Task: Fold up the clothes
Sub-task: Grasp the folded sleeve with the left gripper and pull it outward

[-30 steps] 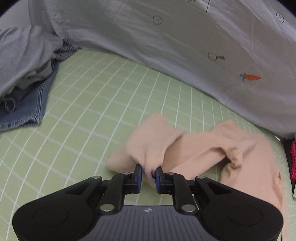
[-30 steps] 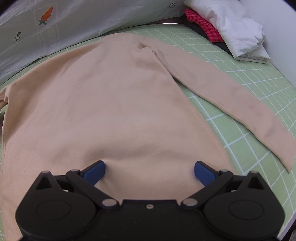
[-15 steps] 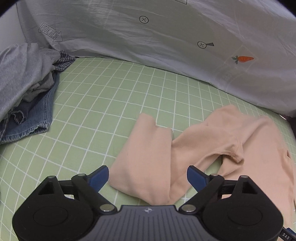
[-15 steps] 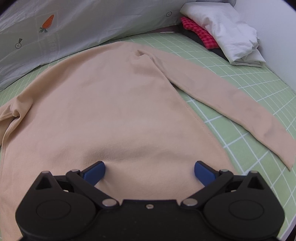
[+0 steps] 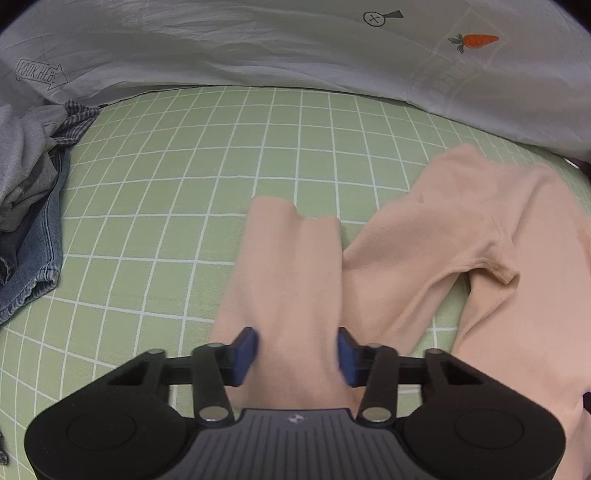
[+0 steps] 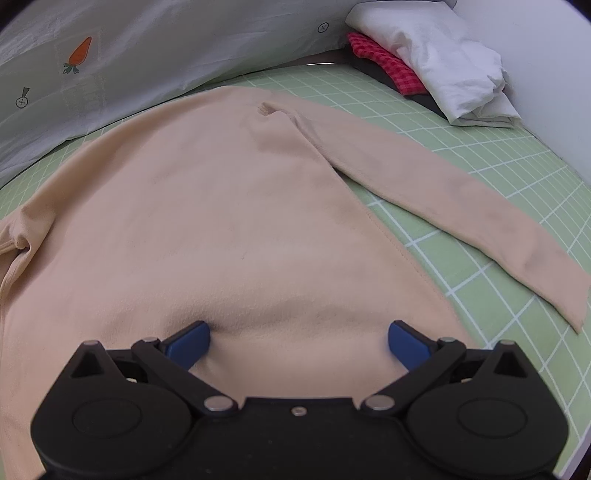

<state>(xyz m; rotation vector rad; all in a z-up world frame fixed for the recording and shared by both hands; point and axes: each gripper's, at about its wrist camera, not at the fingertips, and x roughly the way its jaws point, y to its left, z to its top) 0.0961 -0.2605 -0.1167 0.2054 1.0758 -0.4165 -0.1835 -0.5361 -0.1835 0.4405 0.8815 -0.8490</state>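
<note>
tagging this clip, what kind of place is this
Probably a bed at home used for sorting laundry: a green checked sheet, a white quilt along the back, and clothes such as jeans heaped beside a spread peach top.

On the pale grey printed sheet [image 5: 258,48], an outlined arrow label [image 5: 41,75] is printed at the far left of the left wrist view; its capitals are read as roughly "LOOK HERE", though the first letters are distorted. A circled cross with a small dark wedge [image 5: 382,16] is printed further right, and an orange carrot [image 5: 474,40] is drawn beside faint boxed lines that cannot be read. A small white emblem [image 5: 295,419] is stamped on the left gripper's housing; no letters are made out in it.
</note>
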